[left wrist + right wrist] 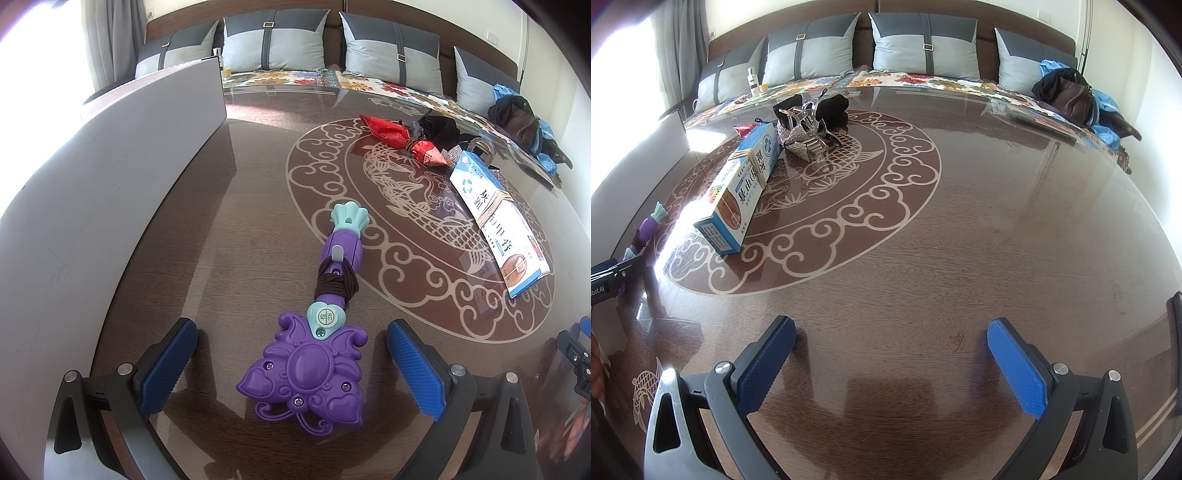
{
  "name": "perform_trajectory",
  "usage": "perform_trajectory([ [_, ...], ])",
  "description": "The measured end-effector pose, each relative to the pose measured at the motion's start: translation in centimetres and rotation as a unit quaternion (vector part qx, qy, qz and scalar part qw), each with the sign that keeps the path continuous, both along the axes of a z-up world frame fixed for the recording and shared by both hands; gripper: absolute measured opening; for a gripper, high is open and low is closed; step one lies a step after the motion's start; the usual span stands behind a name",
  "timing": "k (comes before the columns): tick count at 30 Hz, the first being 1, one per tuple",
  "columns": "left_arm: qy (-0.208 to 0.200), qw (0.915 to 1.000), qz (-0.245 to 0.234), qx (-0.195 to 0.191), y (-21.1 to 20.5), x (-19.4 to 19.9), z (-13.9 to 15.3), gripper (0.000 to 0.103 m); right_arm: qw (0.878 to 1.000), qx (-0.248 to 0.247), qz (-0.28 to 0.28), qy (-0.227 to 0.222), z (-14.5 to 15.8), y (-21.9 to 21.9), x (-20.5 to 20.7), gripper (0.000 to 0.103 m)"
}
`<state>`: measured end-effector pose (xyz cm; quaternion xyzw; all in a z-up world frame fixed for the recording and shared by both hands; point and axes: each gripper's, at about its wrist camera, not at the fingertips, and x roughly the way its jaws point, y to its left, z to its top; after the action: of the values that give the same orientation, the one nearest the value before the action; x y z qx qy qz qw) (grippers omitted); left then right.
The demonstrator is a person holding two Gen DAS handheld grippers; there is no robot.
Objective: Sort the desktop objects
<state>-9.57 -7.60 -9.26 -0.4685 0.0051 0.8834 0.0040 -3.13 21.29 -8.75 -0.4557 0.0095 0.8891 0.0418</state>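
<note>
A purple toy wand (317,332) with a teal tip and a dark hair tie wound round its handle lies on the glass-topped table (251,192). My left gripper (291,365) is open, its blue pads on either side of the wand's flower-shaped head without touching it. A blue and white box (498,225) with rubber bands round it lies to the right, with a red packet (402,142) and black items behind it. My right gripper (890,362) is open over bare table. The box (742,188) and a glittery clip (801,142) lie far to its front left.
A grey bin wall (110,177) runs along the table's left side. A sofa with grey cushions (923,48) and a floral cover stands behind the table. Bags (1071,96) lie at the right end of the sofa. The wand (646,229) shows at the left edge of the right wrist view.
</note>
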Motion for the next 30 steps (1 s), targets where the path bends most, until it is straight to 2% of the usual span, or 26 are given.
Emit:
perform_trajectory([
  [30,-0.003,1.0000,-0.009,0.001,0.18,-0.18,0.07,0.103,1.000,0.000,0.000,0.000,-0.01,0.03,0.01,0.103],
])
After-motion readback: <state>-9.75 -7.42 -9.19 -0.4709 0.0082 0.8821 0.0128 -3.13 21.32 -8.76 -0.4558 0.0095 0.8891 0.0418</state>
